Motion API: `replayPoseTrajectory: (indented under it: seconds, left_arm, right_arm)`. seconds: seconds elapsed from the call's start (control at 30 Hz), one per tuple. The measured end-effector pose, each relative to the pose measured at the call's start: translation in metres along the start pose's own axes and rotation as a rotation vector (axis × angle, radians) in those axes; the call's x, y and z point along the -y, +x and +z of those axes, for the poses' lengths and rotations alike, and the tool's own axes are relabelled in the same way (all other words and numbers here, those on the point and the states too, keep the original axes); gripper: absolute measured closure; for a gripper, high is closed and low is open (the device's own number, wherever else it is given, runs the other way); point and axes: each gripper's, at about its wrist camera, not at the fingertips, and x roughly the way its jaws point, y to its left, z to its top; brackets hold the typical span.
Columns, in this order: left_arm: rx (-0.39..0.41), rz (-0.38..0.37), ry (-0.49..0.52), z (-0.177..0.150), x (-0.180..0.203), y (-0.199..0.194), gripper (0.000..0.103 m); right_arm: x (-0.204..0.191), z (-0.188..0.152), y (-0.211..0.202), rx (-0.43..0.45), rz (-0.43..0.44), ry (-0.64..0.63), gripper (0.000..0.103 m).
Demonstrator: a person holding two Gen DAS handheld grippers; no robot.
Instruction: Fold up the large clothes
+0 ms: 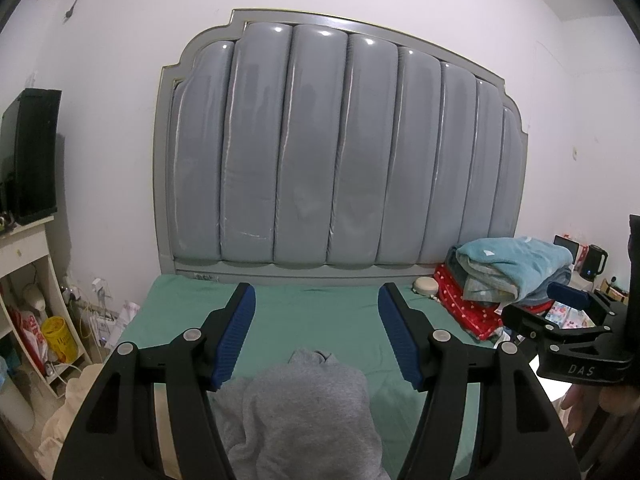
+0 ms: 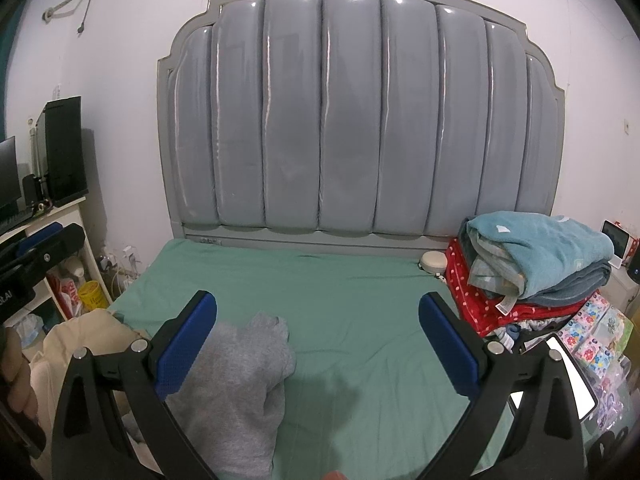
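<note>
A grey sweatshirt [image 1: 304, 412] lies crumpled on the green bed sheet [image 1: 312, 312], at the near edge. My left gripper [image 1: 316, 300] is open and empty, held above the garment with it showing between the fingers. In the right wrist view the grey sweatshirt [image 2: 236, 384] lies at lower left, partly behind the left finger. My right gripper [image 2: 318, 308] is open and empty over bare sheet [image 2: 360, 300], to the right of the garment. The right gripper also shows at the right edge of the left wrist view [image 1: 568, 316].
A grey padded headboard [image 1: 336, 152] stands at the back. A stack of folded blankets and towels [image 2: 536, 268] sits at the bed's right. A white shelf unit [image 1: 28, 280] with a black box stands left. A cream cloth [image 2: 80, 344] lies by the bed's left edge.
</note>
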Motion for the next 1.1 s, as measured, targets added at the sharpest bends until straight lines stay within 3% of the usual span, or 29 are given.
replayPoseTrajectory:
  seconds: [1.1]
  left_arm:
    - [0.004, 0.004, 0.0, -0.0014, 0.005, -0.0011, 0.036]
  right_arm:
    - [0.0031, -0.0013, 0.0037, -0.013, 0.008, -0.009, 0.003]
